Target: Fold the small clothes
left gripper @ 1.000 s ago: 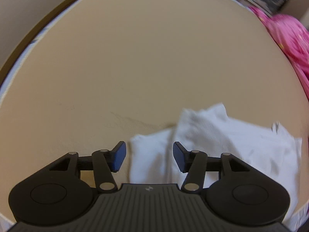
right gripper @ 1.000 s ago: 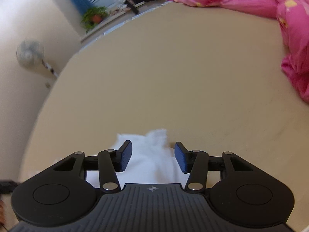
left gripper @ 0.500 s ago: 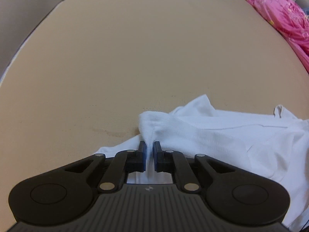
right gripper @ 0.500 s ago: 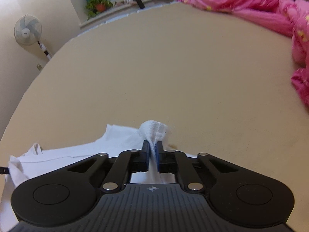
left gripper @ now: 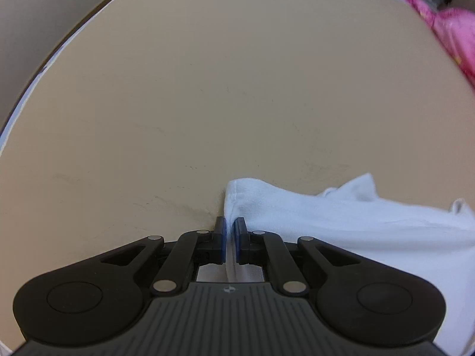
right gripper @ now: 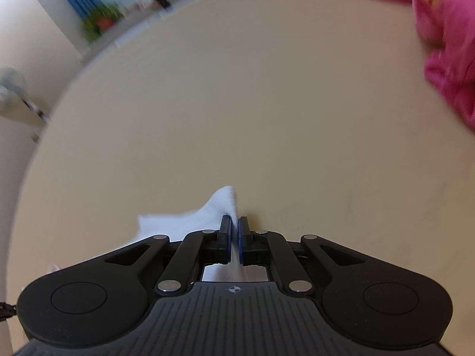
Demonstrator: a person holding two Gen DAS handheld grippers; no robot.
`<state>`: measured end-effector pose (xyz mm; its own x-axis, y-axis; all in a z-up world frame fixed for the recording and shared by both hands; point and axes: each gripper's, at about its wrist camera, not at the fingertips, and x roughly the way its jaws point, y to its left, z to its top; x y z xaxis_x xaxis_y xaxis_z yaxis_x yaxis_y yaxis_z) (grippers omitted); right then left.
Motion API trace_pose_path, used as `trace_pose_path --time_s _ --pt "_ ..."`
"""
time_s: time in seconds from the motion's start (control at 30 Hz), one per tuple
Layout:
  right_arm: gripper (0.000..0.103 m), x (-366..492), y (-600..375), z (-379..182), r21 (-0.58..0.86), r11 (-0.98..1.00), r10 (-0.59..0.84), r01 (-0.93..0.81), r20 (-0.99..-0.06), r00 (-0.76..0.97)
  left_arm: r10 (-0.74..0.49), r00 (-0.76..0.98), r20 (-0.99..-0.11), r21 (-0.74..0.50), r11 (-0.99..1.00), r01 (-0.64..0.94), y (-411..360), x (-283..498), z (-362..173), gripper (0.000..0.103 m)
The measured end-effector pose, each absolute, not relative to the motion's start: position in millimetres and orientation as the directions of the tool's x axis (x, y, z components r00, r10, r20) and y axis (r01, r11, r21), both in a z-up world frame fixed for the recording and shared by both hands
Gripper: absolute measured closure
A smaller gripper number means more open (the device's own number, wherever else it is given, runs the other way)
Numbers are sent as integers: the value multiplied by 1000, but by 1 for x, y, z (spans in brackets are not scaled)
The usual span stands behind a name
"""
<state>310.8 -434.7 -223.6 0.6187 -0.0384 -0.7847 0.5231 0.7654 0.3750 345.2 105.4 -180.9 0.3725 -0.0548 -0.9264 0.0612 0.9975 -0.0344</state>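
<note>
A small white garment (left gripper: 341, 216) lies rumpled on a beige surface (left gripper: 207, 89), spreading right from my left gripper (left gripper: 230, 222). Its blue pads pinch a folded corner of the cloth, which bunches just beyond the tips; the jaws are opening slightly with the fabric still between them. In the right wrist view the same white garment (right gripper: 190, 222) trails left from my right gripper (right gripper: 234, 221), which is shut on another corner, with a peak of cloth sticking up past the tips. Both grippers point steeply down, close to the surface.
A pink blanket (left gripper: 454, 29) is heaped at the far right of the surface, and the pink blanket (right gripper: 445, 29) fills the upper right corner. A standing fan (right gripper: 12, 89) and a potted plant (right gripper: 101, 20) stand beyond the left edge.
Both grippers were open over the cloth, then closed on its corners. Since then they have sunk lower and shifted with the cloth pinched, and the views have blurred.
</note>
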Motion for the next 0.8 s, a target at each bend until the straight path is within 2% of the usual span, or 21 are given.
trace_pose_path --time_s 0.03,0.07,0.13,0.17,0.2,0.27,0.33,0.4,0.47,0.5,0.57,0.63,0.7,0.73,0.77,0.8 --pt "98 310 -435 -226 385 764 -33 517 -778 628 -51 383 -922 -29 997 65 104 344 -182 93" --pt "94 308 -436 -225 410 759 -22 506 -760 649 -60 400 -915 -34 997 71 105 343 -181 89" --pt "93 303 -439 -223 465 751 4 469 -713 701 -95 426 -900 -68 995 77 108 342 -177 70" --pt "92 303 -440 -222 468 755 2 459 -702 712 -102 446 -889 -79 994 69 110 343 -175 55" --pt "89 304 -440 -222 464 763 -2 449 -694 720 -100 468 -878 -80 995 62 111 344 -173 50" --pt "89 309 -440 -224 427 786 -24 447 -702 712 -91 485 -870 -75 996 53 111 349 -173 50" --pt "97 315 -439 -227 402 800 -26 445 -719 695 -114 472 -874 -95 993 63 111 354 -174 55" --pt "97 315 -435 -222 382 818 -33 430 -715 699 -138 478 -868 -95 989 112 106 352 -171 92" --pt "98 310 -430 -215 377 834 -40 404 -688 724 -147 516 -844 -83 986 144 102 345 -164 93" --pt "98 306 -431 -208 370 838 -56 401 -673 737 -144 544 -827 -74 986 148 101 341 -161 97" --pt "98 288 -428 -192 408 847 -42 342 -589 807 -169 593 -787 -97 984 151 110 328 -147 102" --pt "98 262 -429 -175 477 841 -4 255 -467 884 -229 644 -730 -166 973 158 109 317 -129 102" --pt "98 237 -430 -166 510 835 9 209 -393 920 -242 702 -670 -204 969 140 122 300 -119 102" --pt "98 226 -434 -166 508 834 -6 217 -386 923 -224 703 -675 -203 972 115 125 300 -121 102" --pt "97 226 -438 -171 485 834 -38 262 -425 905 -192 682 -705 -183 979 86 125 307 -130 99" --pt "96 237 -440 -183 435 836 -80 336 -509 857 -171 650 -740 -168 984 68 123 315 -140 97"
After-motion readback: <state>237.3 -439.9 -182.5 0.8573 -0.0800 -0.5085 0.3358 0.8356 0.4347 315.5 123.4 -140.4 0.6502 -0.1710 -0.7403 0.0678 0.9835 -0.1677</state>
